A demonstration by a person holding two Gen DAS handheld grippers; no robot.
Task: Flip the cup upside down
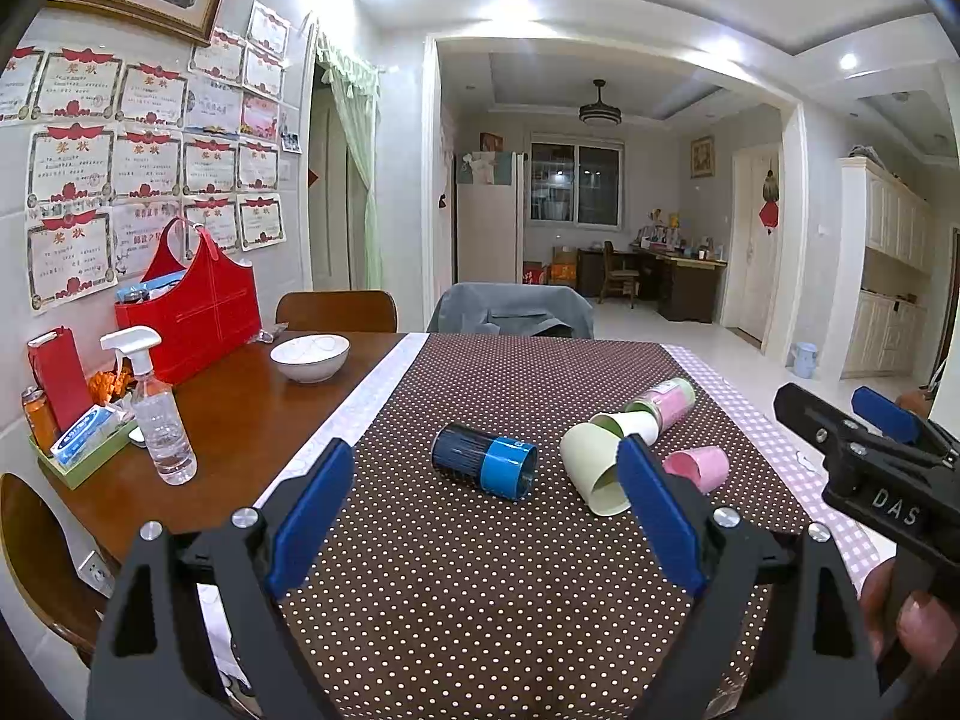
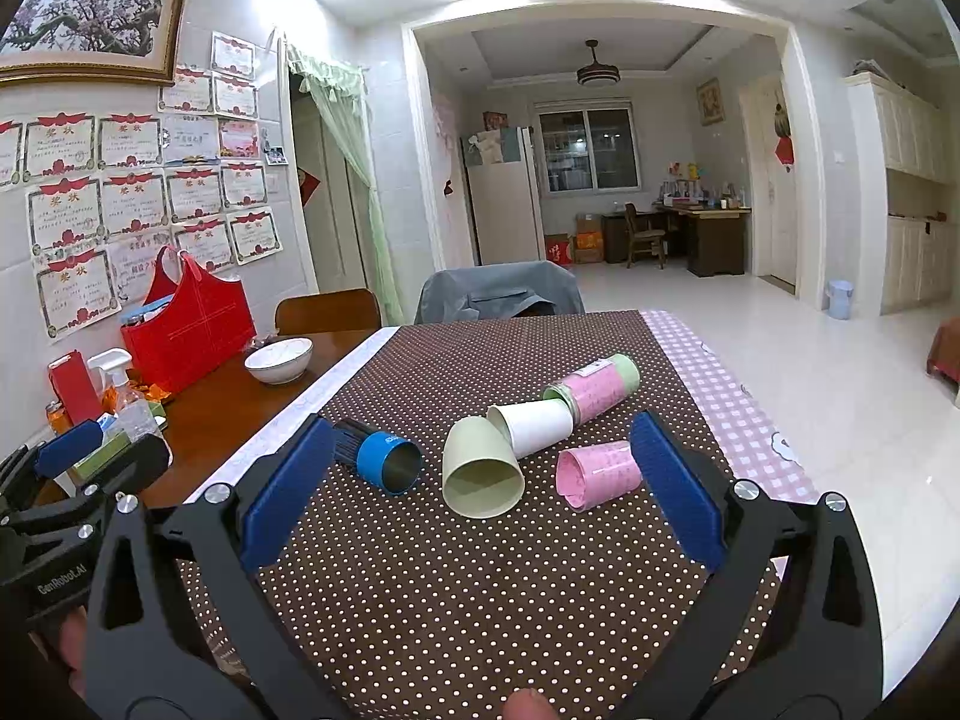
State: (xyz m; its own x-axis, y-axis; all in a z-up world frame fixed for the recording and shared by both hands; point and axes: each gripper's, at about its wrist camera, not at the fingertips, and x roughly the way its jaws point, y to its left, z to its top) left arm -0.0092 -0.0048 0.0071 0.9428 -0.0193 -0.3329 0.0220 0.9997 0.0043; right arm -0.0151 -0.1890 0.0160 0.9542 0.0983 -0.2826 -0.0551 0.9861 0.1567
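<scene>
Several cups lie on their sides on the brown dotted tablecloth [image 1: 480,570]: a dark cup with a blue band [image 1: 483,461] [image 2: 378,456], a pale green cup [image 1: 591,471] [image 2: 480,468], a white cup [image 1: 627,425] [image 2: 531,426], a pink cup [image 1: 699,467] [image 2: 597,474] and a pink-and-green cup [image 1: 663,401] [image 2: 591,387]. My left gripper [image 1: 483,516] is open and empty, short of the cups. My right gripper [image 2: 477,498] is open and empty, just before the pale green cup; it also shows at the right of the left wrist view [image 1: 870,438].
On the bare wood at the left stand a white bowl [image 1: 309,355], a spray bottle [image 1: 157,414], a red bag [image 1: 192,306] and a small tray of items [image 1: 84,450]. Chairs stand at the table's far side [image 1: 510,309]. The table's right edge drops to the floor.
</scene>
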